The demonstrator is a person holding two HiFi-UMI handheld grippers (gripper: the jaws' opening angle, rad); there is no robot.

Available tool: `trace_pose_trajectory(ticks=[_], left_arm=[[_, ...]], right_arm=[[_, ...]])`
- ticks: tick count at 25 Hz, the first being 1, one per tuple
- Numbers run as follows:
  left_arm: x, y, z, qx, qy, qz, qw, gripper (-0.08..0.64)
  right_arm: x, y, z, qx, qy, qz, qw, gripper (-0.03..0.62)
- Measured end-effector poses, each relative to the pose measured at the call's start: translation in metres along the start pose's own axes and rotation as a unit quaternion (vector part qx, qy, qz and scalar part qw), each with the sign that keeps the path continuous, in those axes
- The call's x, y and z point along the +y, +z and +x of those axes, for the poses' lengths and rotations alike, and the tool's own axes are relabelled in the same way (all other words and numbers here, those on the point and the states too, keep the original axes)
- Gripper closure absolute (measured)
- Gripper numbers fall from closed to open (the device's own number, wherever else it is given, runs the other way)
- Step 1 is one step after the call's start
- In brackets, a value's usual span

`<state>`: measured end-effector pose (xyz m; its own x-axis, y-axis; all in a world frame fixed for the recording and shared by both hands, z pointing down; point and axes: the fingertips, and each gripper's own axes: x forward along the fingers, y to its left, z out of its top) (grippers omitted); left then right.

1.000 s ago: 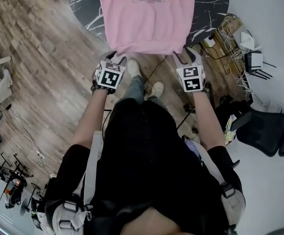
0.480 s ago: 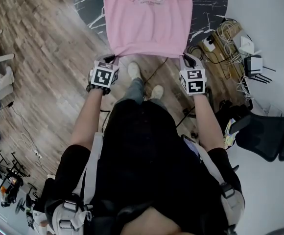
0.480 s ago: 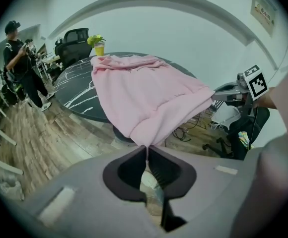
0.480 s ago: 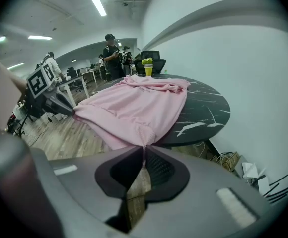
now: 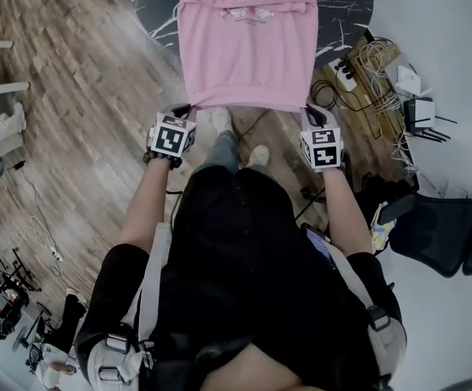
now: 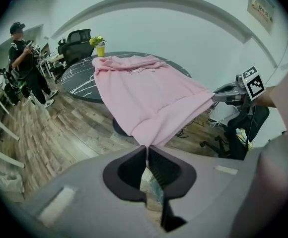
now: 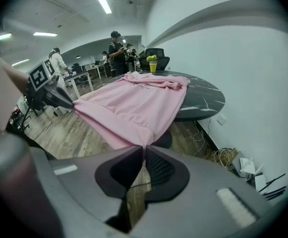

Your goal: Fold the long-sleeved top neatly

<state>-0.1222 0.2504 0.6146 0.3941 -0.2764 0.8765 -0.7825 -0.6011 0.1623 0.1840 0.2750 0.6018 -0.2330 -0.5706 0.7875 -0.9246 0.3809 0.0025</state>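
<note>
The only container you have in sight is a small yellow pot (image 6: 100,50) standing on the far side of the dark, white-veined table (image 5: 347,10), with a leafy green plant (image 6: 98,40) in it. The pink long-sleeved top (image 5: 248,55) lies on that table with its collar end away from you. Its hem hangs past the near edge, stretched above the wooden floor (image 5: 81,96).

There is a pale print (image 5: 249,13) across the top's chest, too small to read. The framed poster (image 6: 261,6) on the wall is just as illegible. Each gripper carries a cube with black-and-white square markers, and they show no words.

Both your forearms reach forward side by side, the grippers tilted down and away from your body. Your left gripper (image 5: 187,109) has its jaws pressed together on the hem's left corner, with only a thin fold of pink cloth between the pads. Your right gripper (image 5: 309,111) is clamped the same way on the right corner, so the hem runs taut from one gripper to the other
</note>
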Motion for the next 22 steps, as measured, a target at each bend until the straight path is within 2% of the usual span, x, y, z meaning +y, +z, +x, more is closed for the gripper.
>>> trace_pose_trajectory(ticks=[6, 11, 17, 22], left_arm=[[-0.016, -0.031, -0.004, 0.007, -0.002, -0.003, 1.0000, 0.537], [-0.022, -0.028, -0.015, -0.010, 0.000, -0.006, 0.9999, 0.538], [-0.020, -0.003, -0.043, -0.038, -0.010, -0.010, 0.9992, 0.540], [-0.012, 0.040, -0.053, -0.045, -0.041, -0.017, 0.9980, 0.538]], right_arm=[[0.012, -0.031, -0.015, 0.009, 0.004, 0.010, 1.000, 0.569], [0.014, -0.029, -0.020, 0.000, 0.002, 0.003, 1.000, 0.569], [0.008, 0.008, -0.044, -0.018, -0.011, -0.019, 1.000, 0.569], [-0.021, 0.056, -0.051, -0.052, -0.031, 0.001, 0.998, 0.568]])
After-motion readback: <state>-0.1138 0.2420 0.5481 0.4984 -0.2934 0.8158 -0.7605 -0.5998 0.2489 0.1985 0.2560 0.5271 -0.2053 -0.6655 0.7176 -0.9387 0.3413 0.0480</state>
